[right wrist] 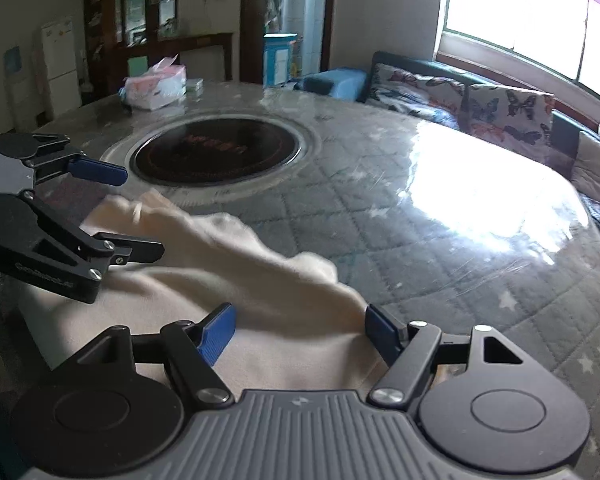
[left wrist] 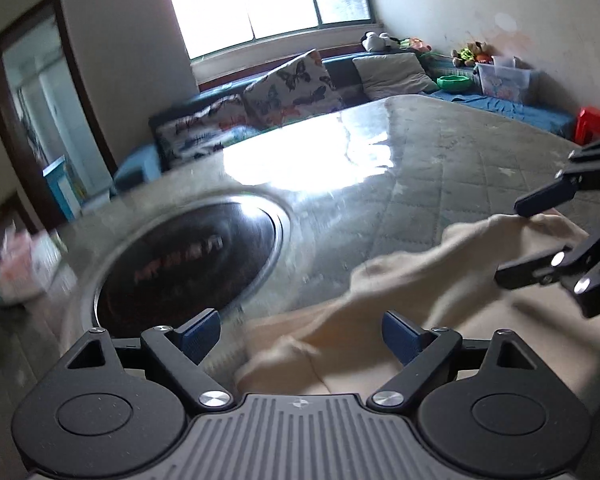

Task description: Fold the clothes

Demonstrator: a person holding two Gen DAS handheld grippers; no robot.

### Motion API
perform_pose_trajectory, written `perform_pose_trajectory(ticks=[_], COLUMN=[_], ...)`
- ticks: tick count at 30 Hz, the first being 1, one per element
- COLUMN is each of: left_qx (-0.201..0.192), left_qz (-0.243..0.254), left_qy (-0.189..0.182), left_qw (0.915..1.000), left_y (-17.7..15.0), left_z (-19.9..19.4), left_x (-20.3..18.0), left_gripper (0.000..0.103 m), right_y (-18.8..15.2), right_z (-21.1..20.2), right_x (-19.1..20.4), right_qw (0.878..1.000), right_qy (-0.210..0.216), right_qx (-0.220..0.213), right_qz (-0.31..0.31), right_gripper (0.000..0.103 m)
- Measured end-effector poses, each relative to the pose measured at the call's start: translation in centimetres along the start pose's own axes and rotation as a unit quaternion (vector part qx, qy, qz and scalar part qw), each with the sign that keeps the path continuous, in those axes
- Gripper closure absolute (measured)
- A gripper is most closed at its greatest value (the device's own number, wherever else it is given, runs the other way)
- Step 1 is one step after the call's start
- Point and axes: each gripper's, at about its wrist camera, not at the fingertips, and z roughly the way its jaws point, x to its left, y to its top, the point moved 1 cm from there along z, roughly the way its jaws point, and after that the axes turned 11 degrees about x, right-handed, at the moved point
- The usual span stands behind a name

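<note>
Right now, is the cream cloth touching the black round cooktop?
Apart. The right wrist view shows bare table between the cream cloth and the black round cooktop.

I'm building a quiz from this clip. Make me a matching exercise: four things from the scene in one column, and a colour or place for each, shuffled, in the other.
Things:
1. garment
2. tissue box
3. round cooktop
4. butterfly cushions

Descriptions:
A. set into the middle of the table
B. on the sofa under the window
C. cream, lying rumpled at the near table edge
D. pink and white, on the far side of the table

Pairs: 1-C, 2-D, 3-A, 4-B
</note>
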Motion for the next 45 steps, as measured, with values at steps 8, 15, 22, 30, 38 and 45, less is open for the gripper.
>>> perform_pose_trajectory(ticks=[8,15,22,30,38,45], left_qx=[0.026,0.038,0.040,0.030,0.005,-0.006], left_qz=[0.015,-0.009,-0.023,-0.025,-0.048,-0.057], left_qy=[-0.003,-0.009,0.002,0.003,-0.007,-0.022], left_qw=[0.9995,0.9992,0.9989,0.9992,0.9988,0.9981], left_y=[1.8,2.1,2.6,2.4,1.9,0.6], left_z=[2.7,3.6,4.2,3.1,0.2,-2.0], left_x=[0.0,0.8,1.3,1.4,1.6,1.4], left_gripper=[0.010,0.007,0.002,0.002,0.000,0.000], right_y=[2.0,2.5,3.3,2.3,-1.1,-3.1], right_z=[1.8,3.6,4.5,1.1,-1.4,-1.1], right_x=[-0.7,-2.2,-2.6,-1.8,-0.9,-2.9], right_qw=[0.999,0.996,0.997,0.999,0.998,0.996], right_qy=[-0.026,-0.026,-0.043,-0.022,0.043,0.043], right_qx=[0.017,0.030,0.025,-0.002,-0.009,0.002], right_qz=[0.033,0.075,0.056,0.040,0.039,0.073], right_gripper=[0.030,0.023,0.018,0.019,0.017,0.016])
